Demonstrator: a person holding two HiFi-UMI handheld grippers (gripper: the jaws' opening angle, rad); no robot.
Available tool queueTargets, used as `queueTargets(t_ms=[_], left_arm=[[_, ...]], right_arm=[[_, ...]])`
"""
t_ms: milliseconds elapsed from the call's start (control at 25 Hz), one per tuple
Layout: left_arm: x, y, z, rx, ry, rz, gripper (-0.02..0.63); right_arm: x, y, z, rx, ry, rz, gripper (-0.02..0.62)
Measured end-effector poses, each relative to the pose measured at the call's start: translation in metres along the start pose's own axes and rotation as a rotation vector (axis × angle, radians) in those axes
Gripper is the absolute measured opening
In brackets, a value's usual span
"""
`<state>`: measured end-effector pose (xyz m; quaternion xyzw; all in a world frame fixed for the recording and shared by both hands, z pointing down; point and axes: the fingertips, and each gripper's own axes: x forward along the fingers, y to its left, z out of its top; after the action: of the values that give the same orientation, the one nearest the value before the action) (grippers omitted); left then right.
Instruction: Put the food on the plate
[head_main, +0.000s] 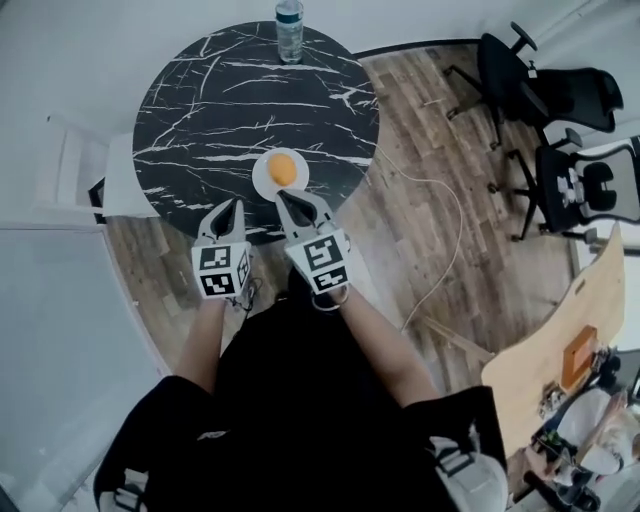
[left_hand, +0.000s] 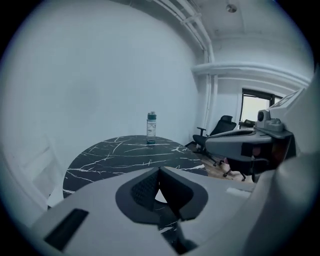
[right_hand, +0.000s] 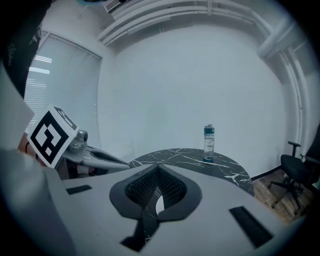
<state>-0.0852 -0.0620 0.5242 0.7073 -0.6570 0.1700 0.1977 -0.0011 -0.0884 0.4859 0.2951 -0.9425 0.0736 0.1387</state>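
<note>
One orange food (head_main: 283, 168) sits on one plate (head_main: 262, 178) at the marble table's (head_main: 200, 110) near edge, one bottle (head_main: 289, 30) at its far edge. Left gripper (head_main: 236, 203) and right gripper (head_main: 281, 197) are clenched, empty. Wood floor (head_main: 420, 230), two office chairs (head_main: 540, 90).

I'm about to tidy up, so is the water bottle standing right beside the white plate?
No, the water bottle stands at the far edge of the table, while the white plate lies apart at its near edge.

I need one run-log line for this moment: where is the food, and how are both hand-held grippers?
food: on plate | left hand-held gripper: shut, empty | right hand-held gripper: shut, empty
</note>
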Motion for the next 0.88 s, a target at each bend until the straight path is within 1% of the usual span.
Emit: queueTargets(t_ms=[120, 280, 440, 560, 640, 760, 880], left_arm=[[-0.023, 0.002, 0.015, -0.029, -0.061, -0.01, 0.0], [-0.054, 0.007, 0.039, -0.024, -0.131, -0.004, 0.0], [-0.089, 0.012, 0.071, -0.016, -0.217, 0.014, 0.0], [-0.115, 0.012, 0.097, 0.011, -0.309, 0.037, 0.0], [-0.129, 0.012, 0.109, 0.024, -0.354, 0.046, 0.0], [-0.145, 0.012, 0.115, 0.018, -0.383, 0.045, 0.0], [-0.153, 0.01, 0.118, 0.012, -0.412, 0.038, 0.0]], right_arm=[[-0.012, 0.006, 0.015, -0.027, -0.031, -0.038, -0.003], [-0.032, 0.008, 0.042, -0.039, -0.103, -0.099, -0.003], [-0.055, 0.013, 0.083, -0.085, -0.179, -0.152, -0.003], [-0.072, 0.019, 0.113, -0.125, -0.242, -0.163, -0.003], [-0.083, 0.024, 0.128, -0.145, -0.278, -0.165, -0.003], [-0.095, 0.029, 0.141, -0.143, -0.311, -0.174, -0.003], [-0.099, 0.029, 0.144, -0.135, -0.322, -0.184, -0.003]])
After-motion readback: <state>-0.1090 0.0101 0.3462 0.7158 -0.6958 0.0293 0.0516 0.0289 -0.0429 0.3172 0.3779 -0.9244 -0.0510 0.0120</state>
